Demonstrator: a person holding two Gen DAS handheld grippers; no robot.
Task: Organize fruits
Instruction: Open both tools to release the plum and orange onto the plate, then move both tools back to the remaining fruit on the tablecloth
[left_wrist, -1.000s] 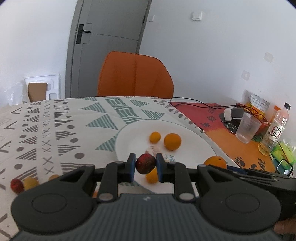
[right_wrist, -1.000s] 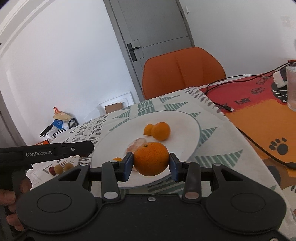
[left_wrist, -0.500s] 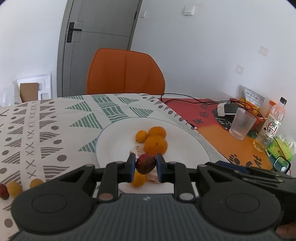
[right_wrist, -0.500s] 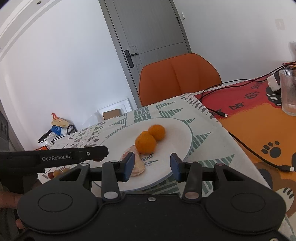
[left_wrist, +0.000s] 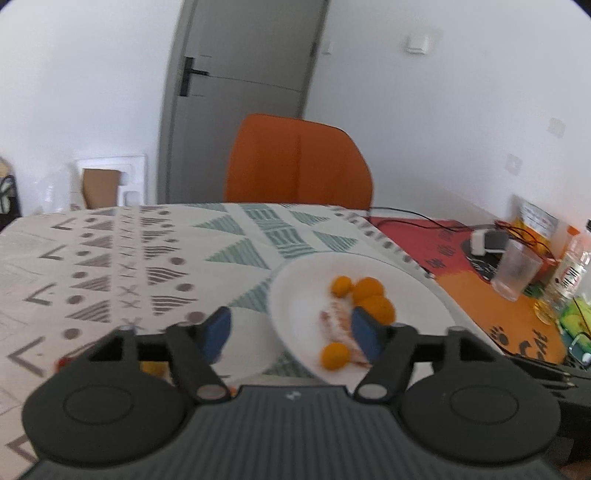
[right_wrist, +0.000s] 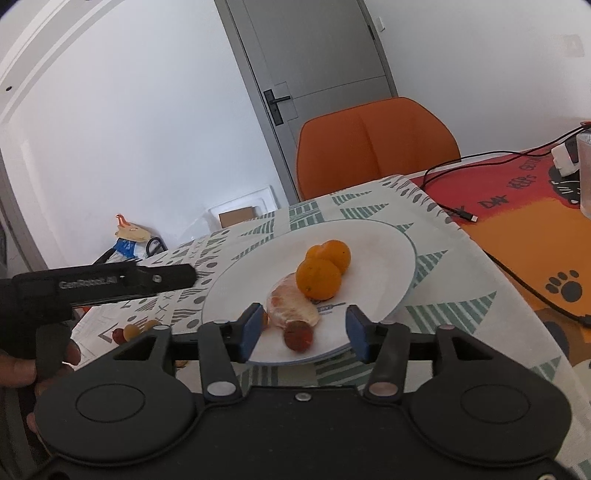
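Both grippers are opening and empty – left gripper (left_wrist: 290, 334), right gripper (right_wrist: 303, 334); the red fruit (right_wrist: 298, 335) lies near the plate (right_wrist: 384, 240) rim; it could roll off.

The white plate (right_wrist: 388, 240) holds three oranges (right_wrist: 318, 278), one kumquat (left_wrist: 335, 355), one red lychee (right_wrist: 298, 336) and one peeled fruit (right_wrist: 291, 308). Beside it on the tablecloth (right_wrist: 436, 295) lie three small fruits (right_wrist: 130, 330). One orange chair (right_wrist: 373, 144) stands behind.
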